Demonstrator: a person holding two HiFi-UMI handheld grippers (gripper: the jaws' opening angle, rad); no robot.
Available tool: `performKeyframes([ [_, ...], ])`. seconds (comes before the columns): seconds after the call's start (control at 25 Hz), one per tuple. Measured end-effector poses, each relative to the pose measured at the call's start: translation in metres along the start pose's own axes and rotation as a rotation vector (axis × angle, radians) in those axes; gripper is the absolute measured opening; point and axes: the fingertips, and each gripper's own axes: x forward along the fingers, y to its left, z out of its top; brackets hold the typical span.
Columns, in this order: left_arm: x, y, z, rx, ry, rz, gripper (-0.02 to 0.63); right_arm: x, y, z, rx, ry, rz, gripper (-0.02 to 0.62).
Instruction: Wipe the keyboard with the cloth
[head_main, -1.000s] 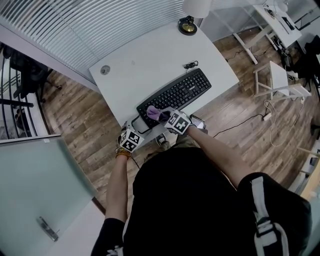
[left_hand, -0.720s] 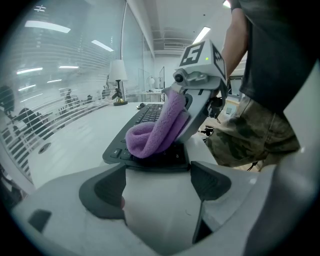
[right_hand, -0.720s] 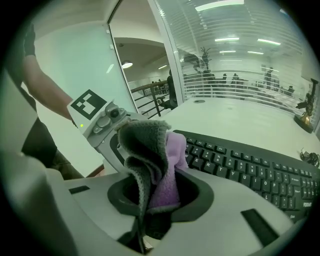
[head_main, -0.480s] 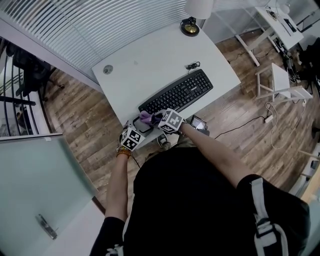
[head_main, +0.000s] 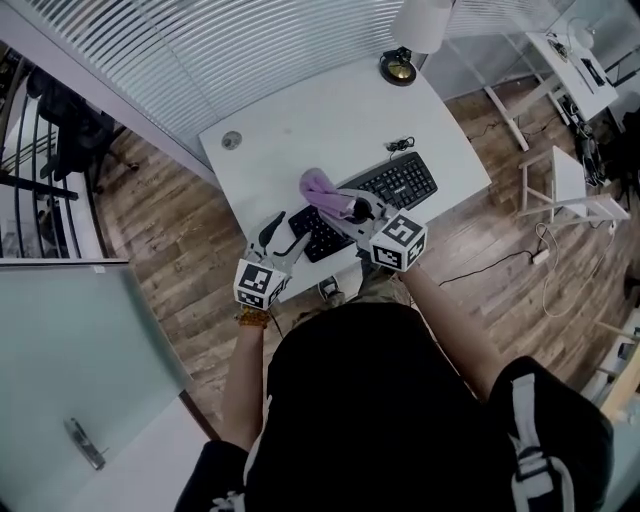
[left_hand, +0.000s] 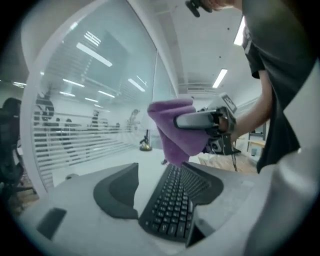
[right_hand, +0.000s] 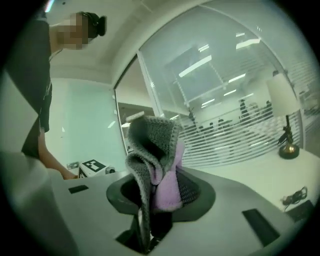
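A black keyboard (head_main: 385, 187) lies slantwise on the white desk (head_main: 300, 115). My right gripper (head_main: 347, 206) is shut on a purple cloth (head_main: 320, 187) and holds it in the air above the keyboard's left half. In the right gripper view the cloth (right_hand: 156, 172) hangs bunched, grey knit outside and purple inside, between the right gripper's (right_hand: 160, 197) jaws. My left gripper (head_main: 283, 238) hovers at the keyboard's left end; its jaws have just been closing but stand open with nothing gripped. In the left gripper view my left gripper (left_hand: 165, 200) frames the keyboard (left_hand: 172, 207), with the cloth (left_hand: 175, 132) above it.
A lamp with a brass base (head_main: 398, 68) stands at the desk's far corner. A small round disc (head_main: 231, 141) sits at the far left of the desk, and a coiled cable (head_main: 402, 145) lies behind the keyboard. A white side table (head_main: 556, 175) stands right, a glass partition (head_main: 80, 350) left.
Both grippers have risen from the desk's front edge. The right one has carried the cloth up from the keyboard's left end to over the keys. The left gripper tilted up toward level.
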Motion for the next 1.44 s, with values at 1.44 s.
performKeyframes([
  [1.44,-0.027,-0.06,0.089,0.031,-0.101,0.296,0.043,-0.055,0.04,0.021,-0.057,0.054,-0.212,0.11],
])
